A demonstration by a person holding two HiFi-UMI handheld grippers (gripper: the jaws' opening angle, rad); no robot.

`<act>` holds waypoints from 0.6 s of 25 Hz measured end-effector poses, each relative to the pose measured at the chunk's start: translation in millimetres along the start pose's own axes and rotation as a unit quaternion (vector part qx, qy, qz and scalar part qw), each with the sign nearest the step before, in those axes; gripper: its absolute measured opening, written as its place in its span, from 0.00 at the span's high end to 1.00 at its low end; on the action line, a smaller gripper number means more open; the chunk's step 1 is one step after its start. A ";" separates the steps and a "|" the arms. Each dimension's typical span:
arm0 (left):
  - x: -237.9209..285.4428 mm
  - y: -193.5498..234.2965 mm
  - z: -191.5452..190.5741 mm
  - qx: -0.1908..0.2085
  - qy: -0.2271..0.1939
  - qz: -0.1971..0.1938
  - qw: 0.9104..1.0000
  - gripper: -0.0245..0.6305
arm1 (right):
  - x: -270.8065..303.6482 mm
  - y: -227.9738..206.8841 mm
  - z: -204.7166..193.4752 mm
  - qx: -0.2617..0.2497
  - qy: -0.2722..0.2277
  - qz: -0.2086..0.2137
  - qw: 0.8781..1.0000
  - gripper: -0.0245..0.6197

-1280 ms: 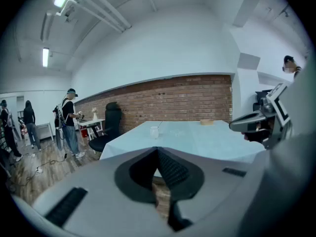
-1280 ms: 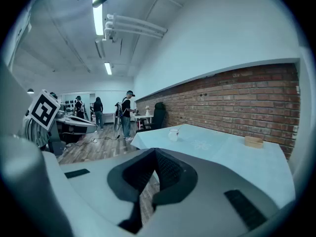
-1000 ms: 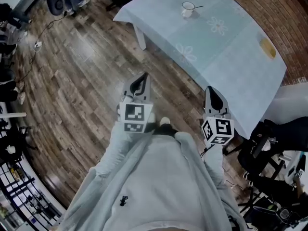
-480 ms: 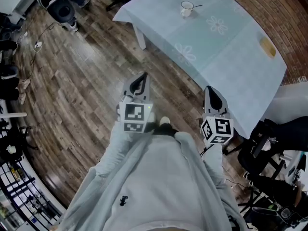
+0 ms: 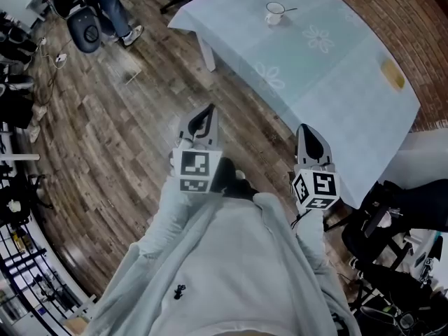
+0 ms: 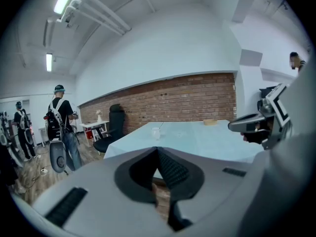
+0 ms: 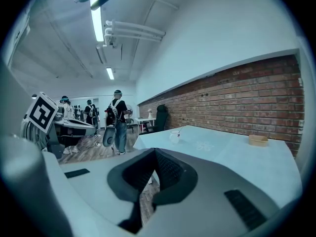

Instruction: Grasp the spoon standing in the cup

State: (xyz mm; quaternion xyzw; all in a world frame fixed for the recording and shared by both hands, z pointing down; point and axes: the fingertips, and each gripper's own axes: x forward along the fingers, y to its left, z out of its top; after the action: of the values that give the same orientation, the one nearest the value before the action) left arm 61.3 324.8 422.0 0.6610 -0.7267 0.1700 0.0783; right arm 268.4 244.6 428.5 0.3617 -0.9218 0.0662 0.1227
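Spoon [image 5: 286, 10] standing in a white cup [image 5: 273, 13], handle leaning out over the rim, set toward the far end of the table [image 5: 350, 82]. Well apart from both grippers. Left gripper [image 5: 208, 111] closed on nothing, jaws together at the tips. Right gripper [image 5: 305, 129] likewise closed and empty. Both held out in front of the body over the floor [image 5: 105, 117], short of the table's near edge.

Judged as the approach, with no grasp yet. To do it well:
- Step up to the table first.
- Spread the jaws of the chosen gripper before reaching.
- Come at the handle from the side, above the rim.
- Close on bare handle only, never on the cup.
- Probably a light cup, so avoid nudging it.
- Draw the spoon out along its own lean.

Table dressed in a pale blue cloth with faint flower prints, with a small tan object [image 5: 390, 71] lying well apart from the cup. Wood-plank floor all round. Brick wall [image 7: 237, 98] behind the table, a black chair [image 6: 114, 122] beside it, and a person [image 6: 61, 127] standing farther off under strip lights.
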 end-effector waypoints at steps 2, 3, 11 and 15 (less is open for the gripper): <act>1.7 1.9 0.2 -0.001 0.002 0.004 1.000 0.94 | 4.4 -0.7 1.2 0.000 0.001 0.004 1.000 0.94; 3.8 3.1 0.4 -0.002 0.002 0.005 1.000 0.94 | 7.5 -0.9 1.9 -0.001 0.001 0.006 1.000 0.94; 45.0 32.4 2.2 -0.007 0.001 0.005 1.000 0.94 | 62.4 1.3 10.6 -0.006 0.008 0.016 1.000 0.94; 81.6 66.8 8.7 -0.009 0.001 0.003 1.000 0.94 | 112.9 2.7 22.2 -0.007 0.012 0.017 1.000 0.94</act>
State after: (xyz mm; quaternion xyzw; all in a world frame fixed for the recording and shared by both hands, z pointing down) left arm -13.0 250.1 431.9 0.6581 -0.7300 0.1642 0.0844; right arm 182.7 168.5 438.0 0.3445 -0.9267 0.0664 0.1346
